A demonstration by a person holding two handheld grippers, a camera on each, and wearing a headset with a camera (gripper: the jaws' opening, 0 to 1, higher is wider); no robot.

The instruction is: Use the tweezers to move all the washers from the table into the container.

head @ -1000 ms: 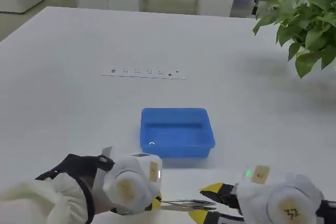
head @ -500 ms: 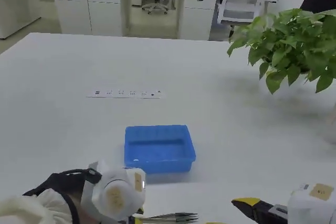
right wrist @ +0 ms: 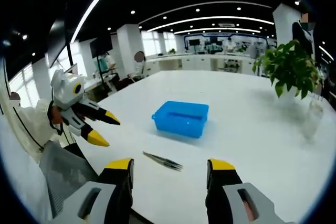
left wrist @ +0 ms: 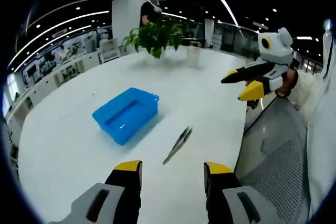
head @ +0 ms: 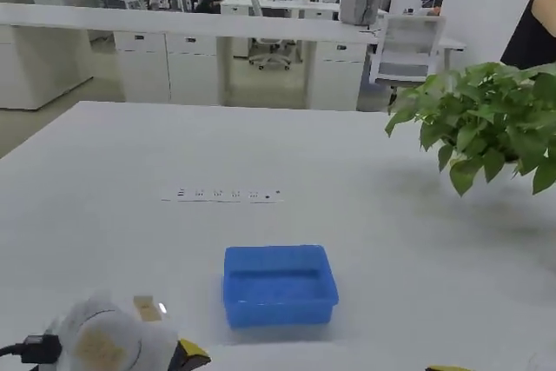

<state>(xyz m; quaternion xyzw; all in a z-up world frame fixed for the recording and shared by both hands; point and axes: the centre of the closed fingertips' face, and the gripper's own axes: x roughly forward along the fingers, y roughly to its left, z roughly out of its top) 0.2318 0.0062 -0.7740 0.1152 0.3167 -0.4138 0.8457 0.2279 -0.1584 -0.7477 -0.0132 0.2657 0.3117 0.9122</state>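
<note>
The metal tweezers (left wrist: 177, 144) lie flat on the white table, free of both grippers, and they also show in the right gripper view (right wrist: 163, 161). The blue container (head: 280, 284) stands beyond them (left wrist: 127, 114) (right wrist: 181, 117). My left gripper (left wrist: 172, 174) is open and empty, short of the tweezers. It also shows from the right side (right wrist: 100, 127) and at the head view's bottom left (head: 187, 358). My right gripper (right wrist: 170, 169) is open too, held off the table edge (left wrist: 242, 85). Washers are too small to make out.
A built-in socket strip (head: 224, 195) lies beyond the container. A potted plant (head: 486, 128) stands at the table's right. A grey mesh chair (left wrist: 273, 156) sits by the near table edge. A person (head: 539, 15) stands at the far right.
The head camera has tilted up, so the grippers have dropped to the bottom edge. The tweezers, earlier at the left gripper's tip, now lie loose on the table. The right gripper has drawn away.
</note>
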